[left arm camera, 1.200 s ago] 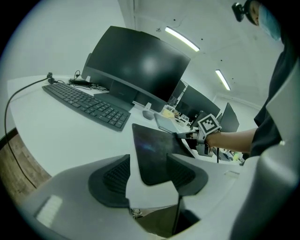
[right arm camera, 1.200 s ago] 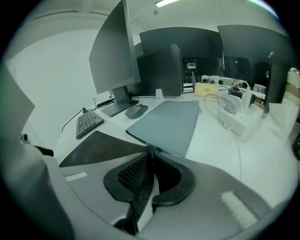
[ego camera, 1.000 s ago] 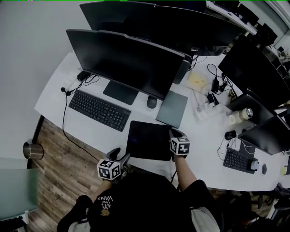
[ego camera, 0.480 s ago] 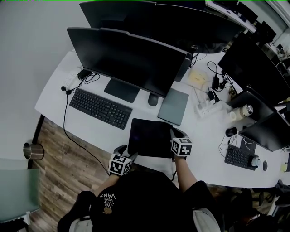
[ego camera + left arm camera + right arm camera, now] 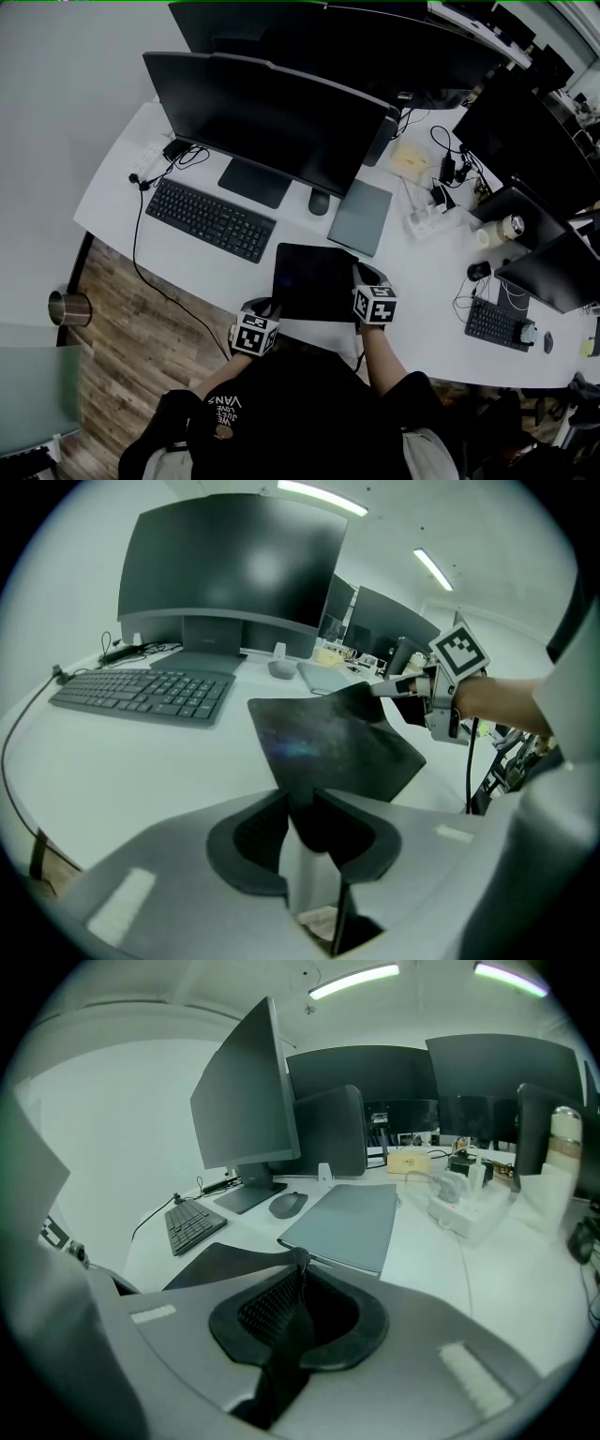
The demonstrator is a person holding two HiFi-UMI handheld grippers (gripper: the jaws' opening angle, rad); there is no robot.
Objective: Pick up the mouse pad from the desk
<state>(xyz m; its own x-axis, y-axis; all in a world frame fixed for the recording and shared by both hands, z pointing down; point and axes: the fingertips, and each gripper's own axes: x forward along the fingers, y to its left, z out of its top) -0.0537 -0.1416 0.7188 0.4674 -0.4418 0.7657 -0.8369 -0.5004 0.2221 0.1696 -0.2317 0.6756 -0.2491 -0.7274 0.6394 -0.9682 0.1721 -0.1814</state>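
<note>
The thin, black, square mouse pad [image 5: 314, 281] lay at the near edge of the white desk [image 5: 206, 272]. Its right side was raised off the surface and its far-right corner curled upward, while the left part seemed to rest on the desk. That bend suggested a light, limp sheet of rubber or fabric, one that would sag and flap wherever it was unsupported. It looked neither fragile nor slippery. Holding two opposite edges seemed the best way to keep it flat.

The right gripper [image 5: 359, 274] pinched the pad's right edge, its jaws pressed together on the sheet. The left gripper [image 5: 270, 307] stood at the near-left corner. Its jaws had just been closing, with that corner between them. A gap remained, so they did not appear to be pressing on the pad.

Just beyond the pad lay a flat grey slab [image 5: 360, 217], possibly a closed laptop, with a dark mouse [image 5: 320, 202] beside it. A black keyboard [image 5: 210, 220] sat further left, and a wide black monitor [image 5: 272, 117] stood behind them.
</note>
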